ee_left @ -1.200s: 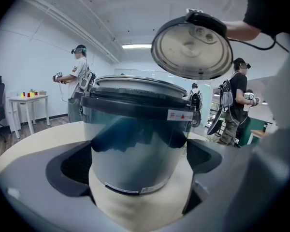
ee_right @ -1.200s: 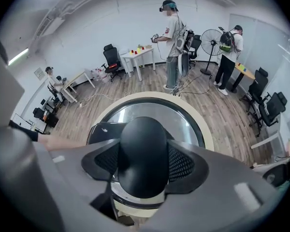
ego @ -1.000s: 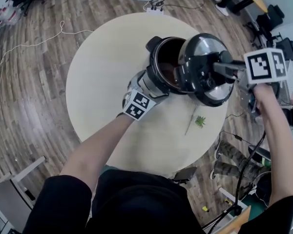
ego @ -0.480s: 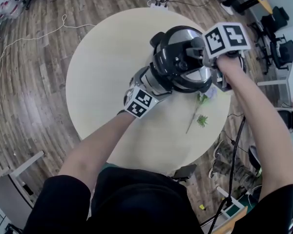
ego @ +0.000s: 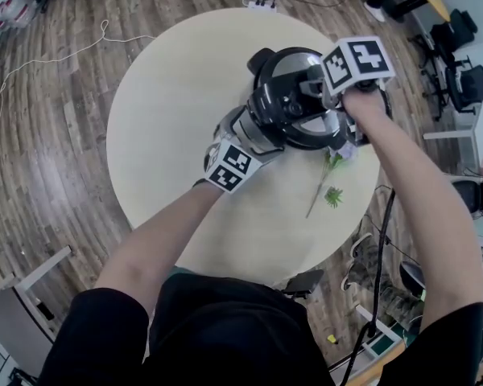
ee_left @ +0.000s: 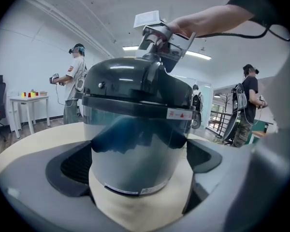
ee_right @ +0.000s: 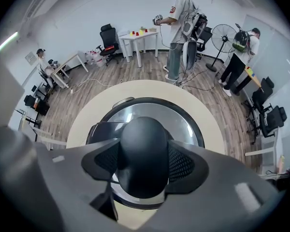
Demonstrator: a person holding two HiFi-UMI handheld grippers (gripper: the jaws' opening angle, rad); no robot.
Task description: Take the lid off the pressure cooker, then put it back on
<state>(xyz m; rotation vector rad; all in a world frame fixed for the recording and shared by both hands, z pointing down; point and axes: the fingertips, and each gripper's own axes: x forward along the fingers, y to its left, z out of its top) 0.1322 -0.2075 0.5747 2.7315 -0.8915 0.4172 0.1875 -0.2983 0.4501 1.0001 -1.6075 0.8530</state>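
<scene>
Seating the lid (ego: 291,96) is judged the step in hand: right claw (ee_right: 144,161) clamps its knob (ee_right: 144,141), lid resting atop the pressure cooker (ee_left: 135,144) on the counter (ego: 169,119); left claw (ee_left: 142,166) grips the body. Next: twist to lock.

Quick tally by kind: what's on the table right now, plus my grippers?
cooker: 1
lid: 1
flower sprig: 1
grippers: 2, left gripper and right gripper
Total: 5
</scene>
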